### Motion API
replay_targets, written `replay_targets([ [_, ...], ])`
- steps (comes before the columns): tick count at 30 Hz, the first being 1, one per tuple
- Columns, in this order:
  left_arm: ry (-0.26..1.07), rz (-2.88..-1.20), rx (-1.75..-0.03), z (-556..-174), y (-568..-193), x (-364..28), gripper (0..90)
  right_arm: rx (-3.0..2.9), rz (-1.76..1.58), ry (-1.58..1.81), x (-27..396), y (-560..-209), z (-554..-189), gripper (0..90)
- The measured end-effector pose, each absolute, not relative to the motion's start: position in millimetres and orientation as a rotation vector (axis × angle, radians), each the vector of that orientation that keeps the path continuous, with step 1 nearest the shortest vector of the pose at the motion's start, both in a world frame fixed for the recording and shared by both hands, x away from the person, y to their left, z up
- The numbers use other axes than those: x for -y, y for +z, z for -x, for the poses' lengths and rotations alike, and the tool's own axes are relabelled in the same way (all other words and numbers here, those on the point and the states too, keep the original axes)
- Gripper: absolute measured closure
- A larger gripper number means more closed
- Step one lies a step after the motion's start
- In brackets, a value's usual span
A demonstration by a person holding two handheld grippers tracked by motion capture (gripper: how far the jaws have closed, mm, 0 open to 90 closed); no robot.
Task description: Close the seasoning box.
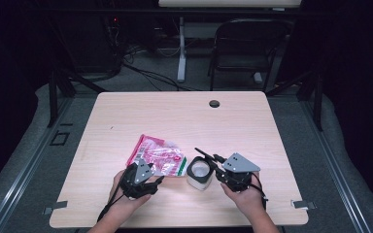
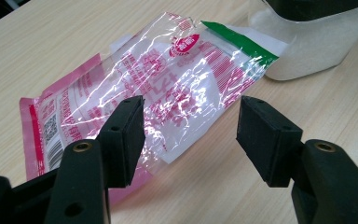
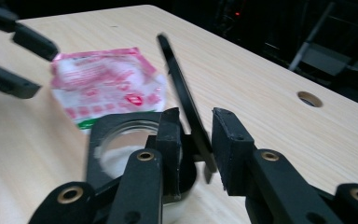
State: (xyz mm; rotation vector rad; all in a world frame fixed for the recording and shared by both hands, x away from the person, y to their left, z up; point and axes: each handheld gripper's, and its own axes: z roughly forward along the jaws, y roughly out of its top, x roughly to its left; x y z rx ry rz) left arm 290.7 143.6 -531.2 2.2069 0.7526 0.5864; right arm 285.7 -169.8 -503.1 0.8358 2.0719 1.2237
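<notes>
Near the table's six o'clock edge, the right gripper [image 1: 212, 160] pinches the hinged black lid [image 3: 186, 105] of the white jar [image 1: 198, 173], lifting it open. At nine o'clock of it, the plastic packet [image 1: 156, 156] lies flat before the left gripper [image 1: 156, 180], whose jaws stand apart, empty. Next, likely grasp the packet.

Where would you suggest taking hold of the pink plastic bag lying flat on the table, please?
Grip the pink bag at its near edge, where the film lifts slightly off the table. Come in low from the person's side with the left gripper, whose open jaws already straddle that edge.
</notes>
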Motion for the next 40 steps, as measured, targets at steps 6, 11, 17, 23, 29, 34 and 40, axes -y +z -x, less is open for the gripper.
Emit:
replay_targets([
  [6, 0.585, -2.202, -0.779, -290.8, -530.9, -153.3, 41.6, -2.092, -0.808, 1.238, 164.9, -503.8, -272.4, 63.1],
  [11, 0.580, -2.190, -0.802, -293.5, -532.7, -157.6, 41.6, -2.134, -0.863, 1.266, 169.1, -508.8, -274.5, 56.1],
  [17, 0.569, -2.173, -0.835, -298.2, -535.9, -162.0, 41.6, -2.197, -0.871, 1.327, 174.0, -513.6, -271.2, 48.8],
  [23, 0.563, -2.179, -0.846, -301.8, -540.6, -163.7, 41.6, -2.184, -0.924, 1.382, 181.3, -515.7, -272.9, 48.1],
  [29, 0.549, -2.183, -0.851, -305.9, -544.8, -164.6, 41.6, -2.156, -0.976, 1.392, 184.6, -520.5, -275.7, 48.1],
  [34, 0.554, -2.171, -0.866, -308.7, -545.0, -168.4, 41.6, -2.108, -1.016, 1.398, 190.5, -521.8, -277.8, 48.0],
  [40, 0.548, -2.155, -0.884, -310.2, -544.9, -171.8, 41.6, -2.050, -1.123, 1.409, 203.8, -527.5, -284.3, 47.7],
])
